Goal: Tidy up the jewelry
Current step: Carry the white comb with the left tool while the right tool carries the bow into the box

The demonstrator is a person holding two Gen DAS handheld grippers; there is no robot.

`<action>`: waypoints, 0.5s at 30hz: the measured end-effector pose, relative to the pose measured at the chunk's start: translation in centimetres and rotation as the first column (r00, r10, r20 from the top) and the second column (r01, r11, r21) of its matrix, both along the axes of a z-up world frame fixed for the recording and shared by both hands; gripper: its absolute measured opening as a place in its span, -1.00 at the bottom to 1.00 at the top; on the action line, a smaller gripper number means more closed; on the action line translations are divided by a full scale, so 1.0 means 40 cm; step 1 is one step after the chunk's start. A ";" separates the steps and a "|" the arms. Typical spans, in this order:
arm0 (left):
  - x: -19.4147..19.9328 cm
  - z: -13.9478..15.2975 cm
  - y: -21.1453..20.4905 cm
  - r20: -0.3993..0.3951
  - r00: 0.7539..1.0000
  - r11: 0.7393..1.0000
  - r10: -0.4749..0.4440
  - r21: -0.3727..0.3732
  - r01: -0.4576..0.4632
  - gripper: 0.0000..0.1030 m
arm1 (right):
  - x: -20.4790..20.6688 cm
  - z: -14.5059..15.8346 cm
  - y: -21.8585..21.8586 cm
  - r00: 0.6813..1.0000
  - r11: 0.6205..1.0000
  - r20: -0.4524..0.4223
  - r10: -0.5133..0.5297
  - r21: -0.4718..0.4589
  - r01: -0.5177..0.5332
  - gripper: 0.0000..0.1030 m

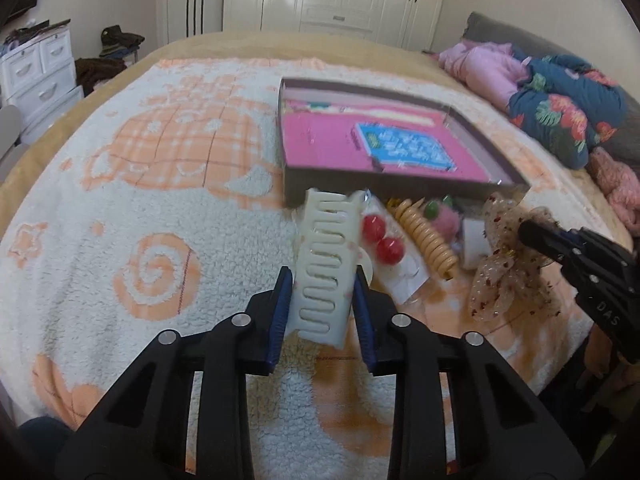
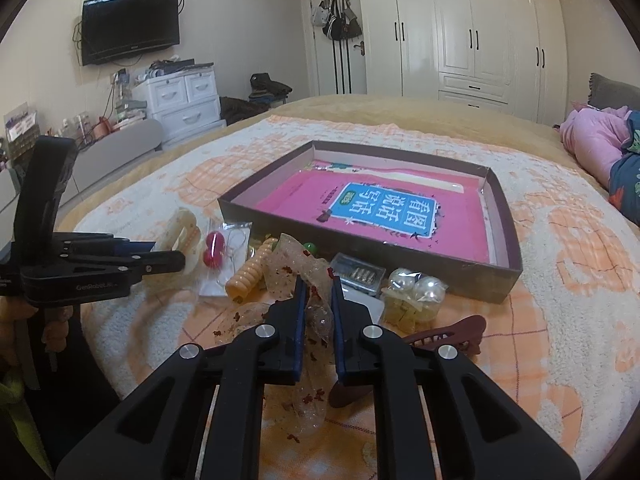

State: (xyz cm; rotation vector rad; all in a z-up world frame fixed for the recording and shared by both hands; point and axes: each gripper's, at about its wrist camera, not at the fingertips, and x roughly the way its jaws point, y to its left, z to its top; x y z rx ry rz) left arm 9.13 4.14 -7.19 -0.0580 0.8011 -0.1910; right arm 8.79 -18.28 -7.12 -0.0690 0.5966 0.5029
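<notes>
Left gripper (image 1: 322, 280) clamped on cream plastic wavy-toothed hair comb (image 1: 326, 268), just in front of shallow brown cardboard tray (image 1: 404, 184). Right gripper (image 2: 318, 280) pinched on sheer red-speckled ribbon bow (image 2: 298, 268), near same tray's front wall. Both on fleecy orange-and-white blanket (image 1: 120, 240).

Pinks, creams and oranges on the blanket

Cream hair comb (image 1: 326, 276), red bead pair (image 1: 382, 238), tan spiral tie (image 1: 426, 240), sheer red-flecked bow (image 2: 316, 304); blanket (image 1: 120, 240) white with orange plaid; box (image 2: 496, 280) brown, seemingly, lined pink.
</notes>
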 end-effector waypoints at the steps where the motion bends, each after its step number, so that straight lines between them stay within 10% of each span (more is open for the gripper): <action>1: -0.002 0.006 -0.002 0.006 1.000 1.000 0.003 0.005 -0.003 -0.62 | 0.000 0.003 -0.002 1.000 1.000 0.003 -0.004 0.002 0.004 -0.78; 15: 0.023 0.093 -0.097 0.103 0.992 0.997 -0.067 0.040 0.063 -0.62 | 0.009 0.063 -0.096 0.991 0.992 0.066 -0.119 0.053 0.116 -0.78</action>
